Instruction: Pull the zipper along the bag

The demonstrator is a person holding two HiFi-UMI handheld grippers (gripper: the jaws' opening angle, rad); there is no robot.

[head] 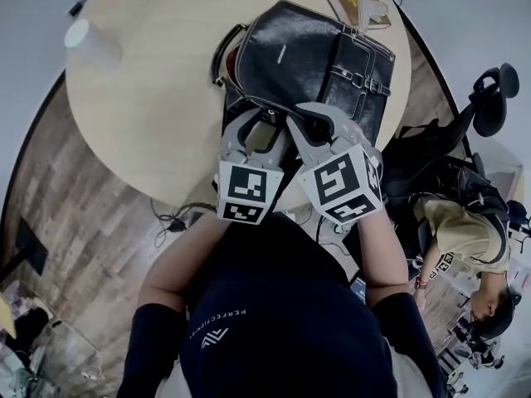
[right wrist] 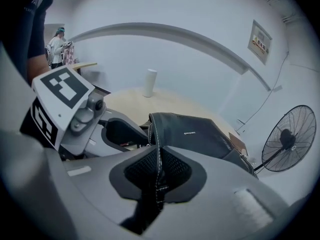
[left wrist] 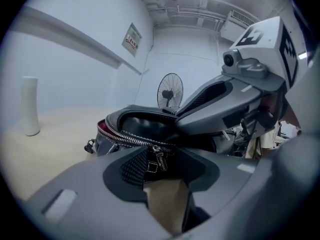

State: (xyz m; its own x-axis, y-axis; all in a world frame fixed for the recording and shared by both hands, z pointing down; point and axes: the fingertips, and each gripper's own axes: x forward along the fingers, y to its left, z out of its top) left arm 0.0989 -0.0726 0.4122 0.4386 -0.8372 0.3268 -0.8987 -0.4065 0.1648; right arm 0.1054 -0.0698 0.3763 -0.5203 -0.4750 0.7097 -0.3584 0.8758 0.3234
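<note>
Clamping the bag [head: 307, 60] by its rim, R gripper [right wrist: 157, 171] bites tight, L gripper [left wrist: 165, 176] gapes round the loose zipper pull [left wrist: 160, 159], bag at table [head: 133, 114] edge, wide tabletop leftward.

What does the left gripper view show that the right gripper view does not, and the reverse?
Only the left gripper view: the zipper pull hanging untouched between the jaws of the open left gripper. Only the right gripper view: the bag's stitched edge pinched in the right gripper, and a standing person. Both: the black bag, the white cylinder, the fan.
</note>
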